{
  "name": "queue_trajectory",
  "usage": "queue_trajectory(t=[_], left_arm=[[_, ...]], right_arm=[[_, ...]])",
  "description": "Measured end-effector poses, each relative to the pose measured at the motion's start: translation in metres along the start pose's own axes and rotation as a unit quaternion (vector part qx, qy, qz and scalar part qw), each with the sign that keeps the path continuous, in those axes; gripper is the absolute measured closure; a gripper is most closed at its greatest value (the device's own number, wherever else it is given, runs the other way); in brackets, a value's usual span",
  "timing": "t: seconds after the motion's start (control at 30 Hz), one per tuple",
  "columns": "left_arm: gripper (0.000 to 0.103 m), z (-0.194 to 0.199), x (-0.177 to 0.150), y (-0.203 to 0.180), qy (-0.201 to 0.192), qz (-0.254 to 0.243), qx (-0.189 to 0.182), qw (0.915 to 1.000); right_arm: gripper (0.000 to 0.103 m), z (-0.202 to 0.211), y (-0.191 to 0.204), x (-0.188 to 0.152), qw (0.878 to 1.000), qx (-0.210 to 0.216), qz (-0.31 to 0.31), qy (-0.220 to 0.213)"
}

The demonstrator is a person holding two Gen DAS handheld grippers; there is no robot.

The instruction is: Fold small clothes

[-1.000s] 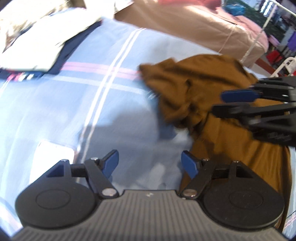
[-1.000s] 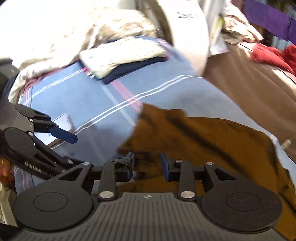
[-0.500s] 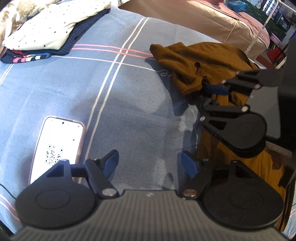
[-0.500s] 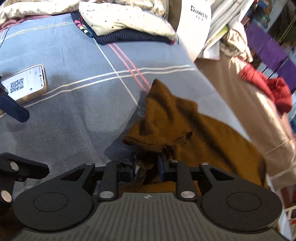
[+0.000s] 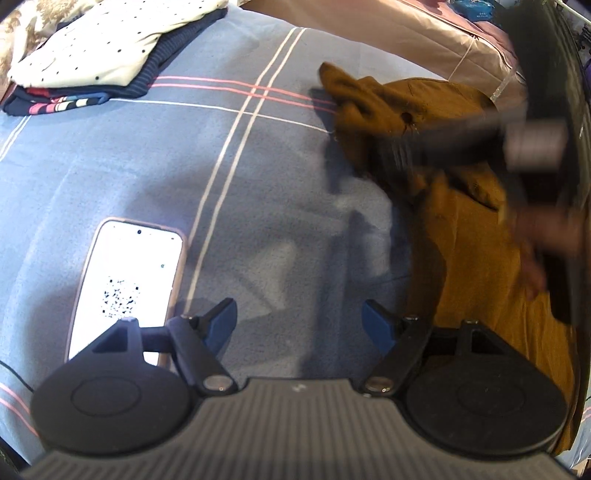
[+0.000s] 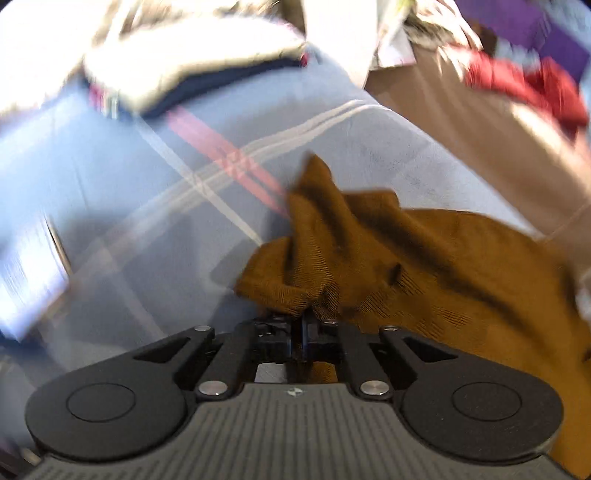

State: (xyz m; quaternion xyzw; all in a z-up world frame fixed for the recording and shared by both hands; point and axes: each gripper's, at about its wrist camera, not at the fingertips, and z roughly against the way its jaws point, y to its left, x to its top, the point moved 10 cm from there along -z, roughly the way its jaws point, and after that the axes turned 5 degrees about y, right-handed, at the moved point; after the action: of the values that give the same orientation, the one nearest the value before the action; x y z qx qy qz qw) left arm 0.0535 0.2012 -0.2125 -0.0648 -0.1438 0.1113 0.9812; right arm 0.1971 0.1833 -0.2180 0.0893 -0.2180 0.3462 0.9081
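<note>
A crumpled brown garment [image 5: 476, 236] lies on the blue striped bedsheet [image 5: 258, 177] at the right. In the right wrist view my right gripper [image 6: 301, 321] is shut on a bunched edge of the brown garment [image 6: 369, 258] and lifts it. In the left wrist view the right gripper shows as a dark blur over the garment at the upper right. My left gripper [image 5: 299, 321] is open and empty above the bare sheet, left of the garment.
A phone [image 5: 125, 280] with a lit screen lies on the sheet by my left finger. A stack of folded clothes [image 5: 107, 55] sits at the far left. A tan cover [image 5: 406, 33] and red cloth [image 6: 528, 85] lie beyond the sheet.
My right gripper has closed fully on the garment's edge and is moving fast, blurring its view. The left gripper has come a little closer to the sheet and stays open.
</note>
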Motion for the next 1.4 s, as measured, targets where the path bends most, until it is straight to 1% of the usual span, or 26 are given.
queue_trajectory(t=[0.03,0.07,0.1,0.13,0.17,0.27,0.3,0.37,0.43,0.47,0.5,0.53,0.6,0.67,0.7,0.77,0.8,0.83,0.87,0.93,0.97,1.03,1.13,1.23,1.3,1.4], left_arm=[[0.029,0.000,0.000,0.001,0.000,0.001,0.000,1.0000],[0.029,0.000,0.000,0.002,-0.001,0.000,0.002,1.0000],[0.029,0.000,-0.001,0.001,0.000,0.000,0.002,1.0000],[0.029,0.000,-0.001,0.001,0.000,-0.001,0.002,1.0000],[0.029,0.000,0.000,0.000,0.001,-0.002,0.002,1.0000],[0.029,-0.001,0.002,-0.003,0.001,-0.001,-0.003,1.0000],[0.029,0.000,0.004,-0.005,-0.001,-0.003,-0.003,1.0000],[0.029,0.001,0.008,-0.007,-0.008,-0.004,-0.005,1.0000],[0.029,0.000,0.016,-0.006,-0.018,0.001,-0.010,0.9998],[0.029,-0.002,0.022,-0.005,-0.023,0.010,-0.013,0.9996],[0.029,-0.004,0.029,-0.003,-0.028,0.027,-0.019,0.9991],[0.029,-0.007,0.038,0.000,-0.037,0.049,-0.035,0.9975],[0.030,-0.015,0.060,0.003,-0.052,0.095,-0.074,0.9913],[0.035,-0.028,0.075,0.003,-0.049,0.120,-0.089,0.9875],[0.040,-0.034,0.080,0.001,-0.046,0.123,-0.092,0.9871],[0.043,-0.043,0.086,-0.004,-0.045,0.125,-0.098,0.9862],[0.050,-0.046,0.088,-0.008,-0.044,0.128,-0.110,0.9846],[0.059,-0.050,0.090,-0.012,-0.040,0.131,-0.120,0.9833],[0.065,-0.053,0.090,-0.017,-0.034,0.137,-0.124,0.9822],[0.091,-0.054,0.090,-0.026,-0.031,0.135,-0.127,0.9822],[0.096,-0.056,0.087,-0.034,-0.029,0.126,-0.123,0.9840],[0.099,-0.060,0.084,-0.043,-0.027,0.114,-0.115,0.9865],[0.100,-0.058,0.088,-0.035,-0.038,0.131,-0.103,0.9853],[0.100,-0.044,0.099,-0.005,-0.069,0.127,-0.058,0.9878],[0.100,-0.031,0.108,0.024,-0.087,0.140,-0.033,0.9858],[0.100,-0.003,0.127,0.069,-0.121,0.136,0.022,0.9830]], right_arm=[[0.095,0.005,0.003,0.013,0.999,0.030,-0.026,-0.012],[0.095,0.010,0.005,0.026,0.998,0.043,-0.043,-0.022],[0.100,0.013,0.008,0.038,0.996,0.060,-0.058,-0.027],[0.102,0.017,0.013,0.050,0.992,0.098,-0.077,-0.034],[0.102,0.018,0.017,0.062,0.986,0.127,-0.096,-0.038],[0.102,0.025,0.029,0.086,0.979,0.162,-0.112,-0.053],[0.102,0.027,0.030,0.090,0.979,0.163,-0.111,-0.058],[0.090,0.031,0.026,0.092,0.979,0.159,-0.107,-0.066],[0.065,0.036,0.011,0.083,0.981,0.148,-0.109,-0.070],[0.060,0.037,0.000,0.076,0.984,0.128,-0.106,-0.066],[0.058,0.036,-0.014,0.066,0.986,0.110,-0.105,-0.062],[0.058,0.036,-0.029,0.054,0.989,0.092,-0.104,-0.058],[0.058,0.037,-0.058,0.025,0.991,0.057,-0.111,-0.050],[0.058,0.039,-0.081,-0.007,0.990,0.039,-0.131,-0.033],[0.058,0.041,-0.087,-0.020,0.989,0.035,-0.141,-0.027],[0.057,0.047,-0.097,-0.044,0.987,0.027,-0.159,-0.020],[0.058,0.051,-0.098,-0.051,0.986,0.026,-0.164,-0.017],[0.058,0.054,-0.101,-0.060,0.985,0.025,-0.169,-0.015],[0.058,0.056,-0.103,-0.069,0.985,0.022,-0.173,-0.013],[0.058,0.058,-0.104,-0.080,0.983,0.021,-0.183,-0.008],[0.058,0.058,-0.105,-0.084,0.982,0.020,-0.188,-0.007],[0.058,0.057,-0.103,-0.086,0.980,0.018,-0.200,-0.004],[0.058,0.057,-0.105,-0.090,0.977,0.020,-0.211,-0.004],[0.058,0.058,-0.103,-0.090,0.977,0.022,-0.214,-0.005],[0.058,0.059,-0.103,-0.092,0.977,0.024,-0.214,-0.004],[0.058,0.059,-0.102,-0.095,0.977,0.028,-0.212,-0.003]])
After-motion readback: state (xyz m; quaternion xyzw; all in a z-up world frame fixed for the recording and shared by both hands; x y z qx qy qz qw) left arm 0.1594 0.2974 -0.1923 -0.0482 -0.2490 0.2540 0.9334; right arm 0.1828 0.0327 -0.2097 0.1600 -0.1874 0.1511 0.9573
